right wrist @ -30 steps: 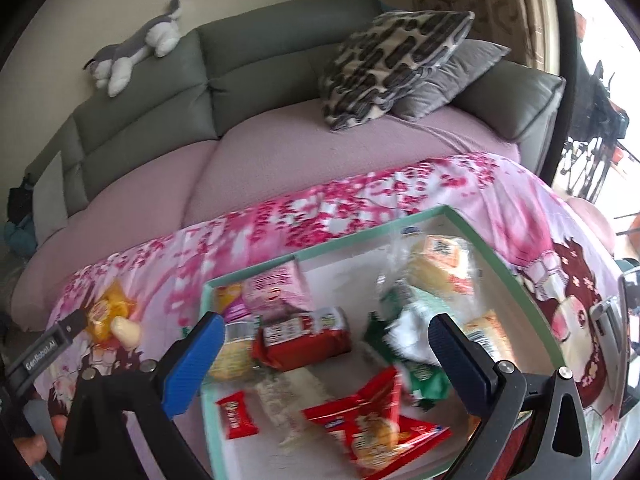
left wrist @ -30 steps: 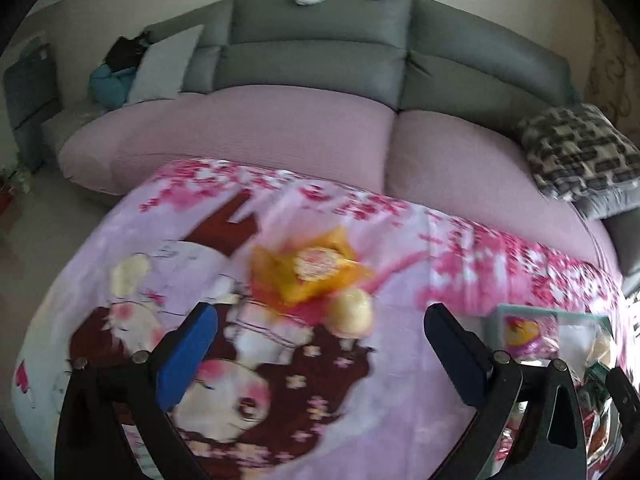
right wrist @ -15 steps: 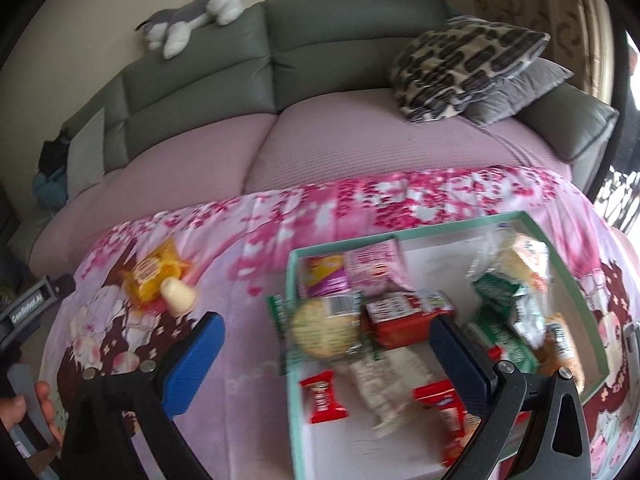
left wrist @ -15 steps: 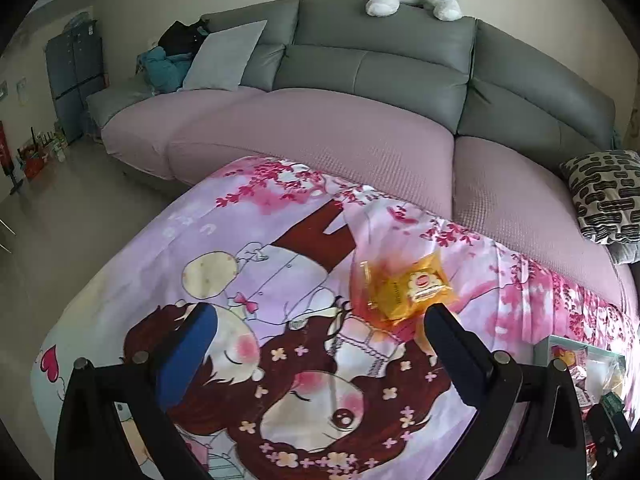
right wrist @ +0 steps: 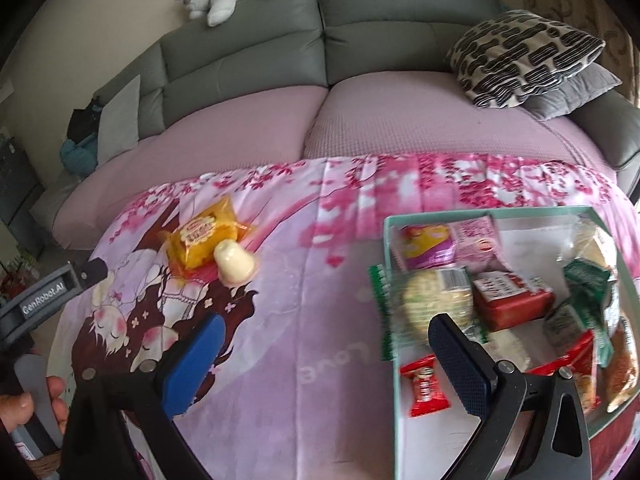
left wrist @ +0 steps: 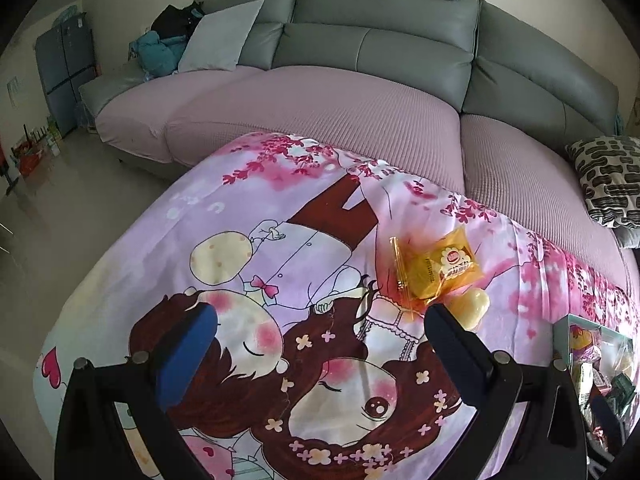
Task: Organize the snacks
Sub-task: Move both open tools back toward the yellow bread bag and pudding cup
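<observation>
Both claws are spread wide and hold nothing. The left claw (left wrist: 316, 340) hovers over the pink cartoon-print cloth on the table (left wrist: 280, 208); the yellow plastic-wrapped snack packet (left wrist: 436, 270) and the pale cream bell-shaped sweet (left wrist: 472, 306) touching it lie just beyond its right finger. The right claw (right wrist: 326, 350) hangs over the left edge of the mint-green shallow tray (right wrist: 390, 224) holding assorted wrapped snacks, well right of the packet.

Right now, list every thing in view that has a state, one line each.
left claw: open, empty
right claw: open, empty, above the tablecloth
yellow snack packet: sealed, lying on the tablecloth outside the tray
cream jelly cup: tipped on its side, touching the yellow packet
tray: uncovered, holding many snacks
round cracker pack: sealed, overhanging the tray's left rim
small red candy: wrapped, in the tray
</observation>
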Action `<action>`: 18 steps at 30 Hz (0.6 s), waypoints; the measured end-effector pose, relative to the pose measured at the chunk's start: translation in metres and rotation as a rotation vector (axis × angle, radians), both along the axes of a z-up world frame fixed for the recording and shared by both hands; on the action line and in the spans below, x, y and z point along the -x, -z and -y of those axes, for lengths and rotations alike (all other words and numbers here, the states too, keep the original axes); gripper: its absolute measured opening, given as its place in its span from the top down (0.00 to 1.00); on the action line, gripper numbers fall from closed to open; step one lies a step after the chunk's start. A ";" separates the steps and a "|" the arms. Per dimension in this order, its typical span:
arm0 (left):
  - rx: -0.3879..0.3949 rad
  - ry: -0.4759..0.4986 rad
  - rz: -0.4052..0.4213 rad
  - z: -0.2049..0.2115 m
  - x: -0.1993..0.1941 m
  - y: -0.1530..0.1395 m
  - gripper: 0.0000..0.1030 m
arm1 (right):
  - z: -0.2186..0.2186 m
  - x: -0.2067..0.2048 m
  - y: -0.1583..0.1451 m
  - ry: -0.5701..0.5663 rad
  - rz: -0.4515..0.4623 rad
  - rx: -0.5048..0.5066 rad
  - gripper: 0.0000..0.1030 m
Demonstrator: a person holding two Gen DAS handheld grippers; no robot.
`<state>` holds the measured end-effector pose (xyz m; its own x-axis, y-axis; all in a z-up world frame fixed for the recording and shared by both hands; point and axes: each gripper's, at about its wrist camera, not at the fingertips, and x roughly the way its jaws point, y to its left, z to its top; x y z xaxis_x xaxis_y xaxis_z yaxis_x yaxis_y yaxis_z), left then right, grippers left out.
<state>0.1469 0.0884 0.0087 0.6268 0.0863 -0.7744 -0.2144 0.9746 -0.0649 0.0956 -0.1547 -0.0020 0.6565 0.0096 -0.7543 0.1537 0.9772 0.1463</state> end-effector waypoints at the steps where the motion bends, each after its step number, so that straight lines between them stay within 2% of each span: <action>1: 0.004 0.001 -0.003 -0.001 -0.001 0.001 0.00 | -0.002 -0.002 0.003 -0.004 -0.003 -0.003 0.00; 10: 0.044 0.065 -0.011 0.004 -0.016 0.018 0.00 | -0.020 -0.012 0.013 -0.052 0.008 -0.021 0.00; 15: 0.092 0.113 -0.057 0.008 -0.032 0.035 0.00 | -0.035 -0.023 0.019 -0.092 0.014 0.013 0.00; 18: 0.144 0.121 -0.046 0.006 -0.038 0.040 0.00 | -0.042 -0.029 0.028 -0.112 -0.005 0.022 0.00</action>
